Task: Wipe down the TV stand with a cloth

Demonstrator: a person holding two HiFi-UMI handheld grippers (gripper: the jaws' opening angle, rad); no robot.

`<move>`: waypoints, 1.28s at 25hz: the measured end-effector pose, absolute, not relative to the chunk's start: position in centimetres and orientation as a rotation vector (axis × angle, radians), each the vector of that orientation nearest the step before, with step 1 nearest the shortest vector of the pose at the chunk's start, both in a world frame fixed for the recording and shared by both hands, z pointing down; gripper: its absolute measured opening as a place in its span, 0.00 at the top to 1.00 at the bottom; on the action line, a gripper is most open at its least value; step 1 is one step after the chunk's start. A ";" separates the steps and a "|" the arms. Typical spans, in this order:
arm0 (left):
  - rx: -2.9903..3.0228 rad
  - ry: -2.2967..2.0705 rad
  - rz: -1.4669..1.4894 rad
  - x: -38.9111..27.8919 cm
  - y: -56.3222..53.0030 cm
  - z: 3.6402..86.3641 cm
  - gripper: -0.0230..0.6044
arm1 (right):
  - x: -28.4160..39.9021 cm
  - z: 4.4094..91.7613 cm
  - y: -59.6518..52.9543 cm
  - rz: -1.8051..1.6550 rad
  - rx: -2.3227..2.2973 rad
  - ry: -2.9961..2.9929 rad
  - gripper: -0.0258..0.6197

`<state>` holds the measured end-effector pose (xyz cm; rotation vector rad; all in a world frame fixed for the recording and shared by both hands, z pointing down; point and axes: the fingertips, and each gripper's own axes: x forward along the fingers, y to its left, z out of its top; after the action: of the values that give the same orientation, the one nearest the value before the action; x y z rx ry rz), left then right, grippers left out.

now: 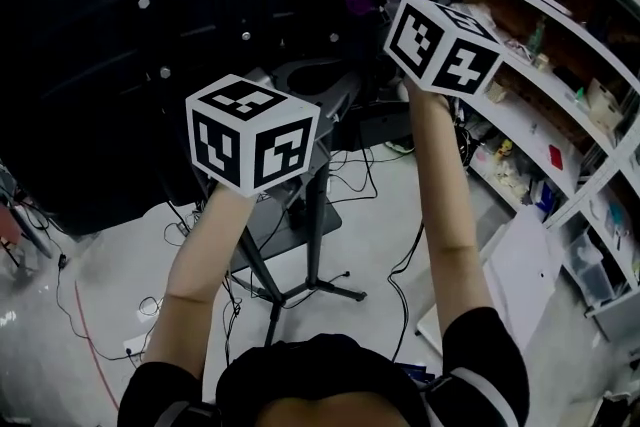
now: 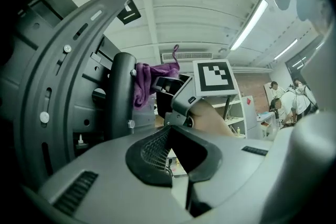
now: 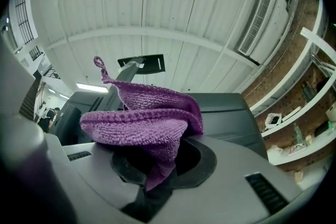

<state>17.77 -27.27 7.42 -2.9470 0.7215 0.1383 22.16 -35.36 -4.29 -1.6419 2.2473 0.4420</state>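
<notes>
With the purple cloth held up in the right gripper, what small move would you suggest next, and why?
Probably ease the right gripper forward until the purple cloth presses on the TV stand near its top, then start wiping. The cloth is clamped and bunched right by the stand, but contact isn't clear. The left gripper is shut, empty.

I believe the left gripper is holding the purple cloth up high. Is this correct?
No: the right gripper is holding the purple cloth up high. The right gripper view shows it pinched between the fingers.
</notes>
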 end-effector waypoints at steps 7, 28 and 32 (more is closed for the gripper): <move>-2.928 0.727 0.130 17.6 -28.5 7.0 0.95 | 20.8 -4.0 -37.9 0.436 -1.634 2.301 0.86; -3.035 0.636 0.114 20.1 -30.1 9.0 0.95 | 28.6 -3.7 -39.6 0.495 -1.786 2.171 0.86; -3.034 0.643 0.104 20.3 -30.1 9.3 0.95 | 31.4 -3.3 -40.1 0.458 -1.842 2.120 0.86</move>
<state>20.25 -30.12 9.27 -3.0337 0.6428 0.1036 31.41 -40.14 -3.26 -1.8415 2.1196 0.4582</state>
